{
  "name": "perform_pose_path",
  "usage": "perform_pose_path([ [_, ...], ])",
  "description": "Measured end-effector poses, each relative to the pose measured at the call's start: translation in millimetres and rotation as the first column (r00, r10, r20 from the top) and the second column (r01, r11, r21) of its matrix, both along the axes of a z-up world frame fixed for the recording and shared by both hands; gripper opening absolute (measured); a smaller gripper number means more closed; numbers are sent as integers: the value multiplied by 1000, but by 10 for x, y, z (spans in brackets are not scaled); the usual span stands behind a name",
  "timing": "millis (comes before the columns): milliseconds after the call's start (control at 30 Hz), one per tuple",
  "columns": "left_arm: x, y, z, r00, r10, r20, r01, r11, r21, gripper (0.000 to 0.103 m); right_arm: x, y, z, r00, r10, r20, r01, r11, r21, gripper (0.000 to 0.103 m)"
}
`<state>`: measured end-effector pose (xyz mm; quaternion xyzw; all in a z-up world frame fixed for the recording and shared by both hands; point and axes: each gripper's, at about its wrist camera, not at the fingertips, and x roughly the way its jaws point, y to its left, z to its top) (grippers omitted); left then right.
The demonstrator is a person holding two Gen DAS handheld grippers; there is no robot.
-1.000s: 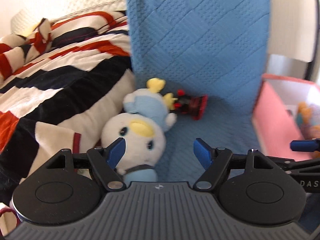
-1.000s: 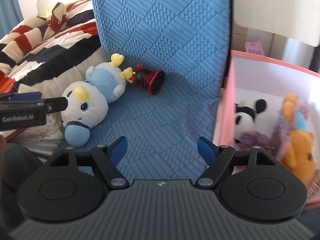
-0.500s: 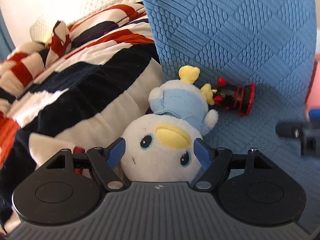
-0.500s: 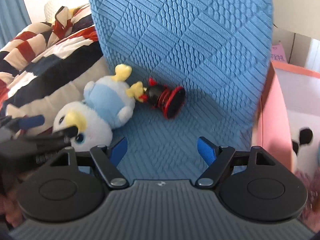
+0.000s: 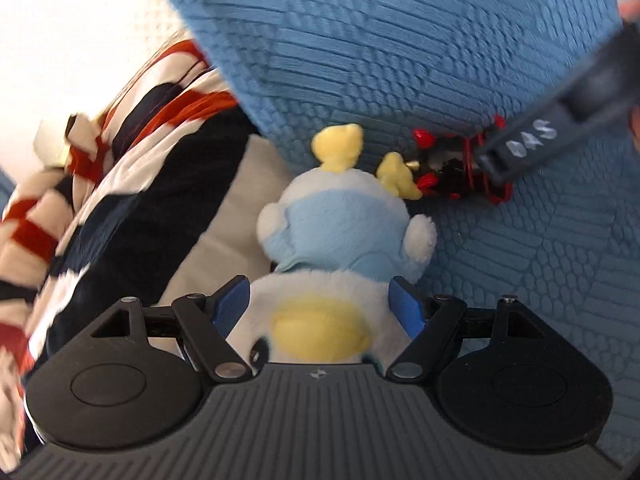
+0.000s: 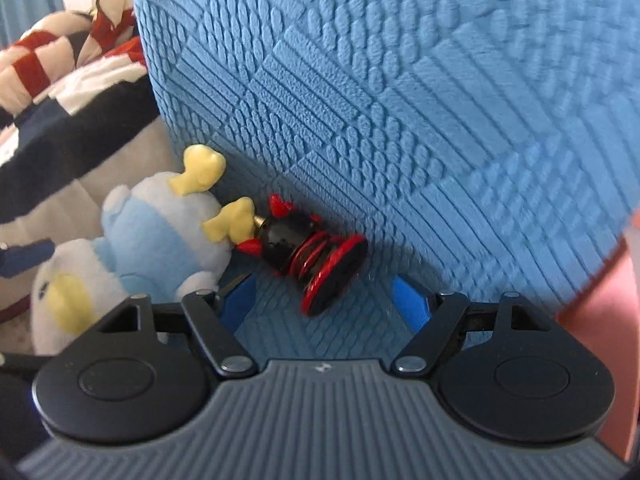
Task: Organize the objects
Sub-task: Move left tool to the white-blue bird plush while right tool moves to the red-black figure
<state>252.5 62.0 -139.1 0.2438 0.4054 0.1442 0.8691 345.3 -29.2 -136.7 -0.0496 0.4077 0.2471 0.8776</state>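
Blue quilted fabric [image 6: 400,120] covers the seat and its upright back, where a penguin plush [image 5: 344,232] lies with its yellow feet toward the far backrest. Just beside those feet, a black-and-red toy figure [image 6: 312,256] lies on its side. A striped blanket [image 5: 100,184] is heaped to the left. The left tool [image 5: 320,304] straddles the plush's white head, fingers [image 5: 234,300] set wide on either side; whether they press the fur cannot be told. The right tool [image 6: 320,296] is near the toy figure, its jaws closing with the figure's red base between the tips, untouched.
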Motion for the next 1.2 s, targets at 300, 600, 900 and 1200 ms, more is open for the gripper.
perform_pose_path([
  [300,343,-64,-405,992,-30,-124,48,988,148,92,233,-148,-224,984,-52,-173,79,986,149,39],
  [600,436,-72,-646,982,-38,-186,84,965,247,97,206,-148,-220,980,-45,-194,79,982,171,28],
  [900,415,-42,-701,979,-50,-196,108,948,298,98,-2,-158,-91,983,-55,-177,74,992,106,24],
  [1200,368,55,-663,975,-61,-212,123,948,295,97,-408,-259,36,988,-82,-128,91,994,61,22],
])
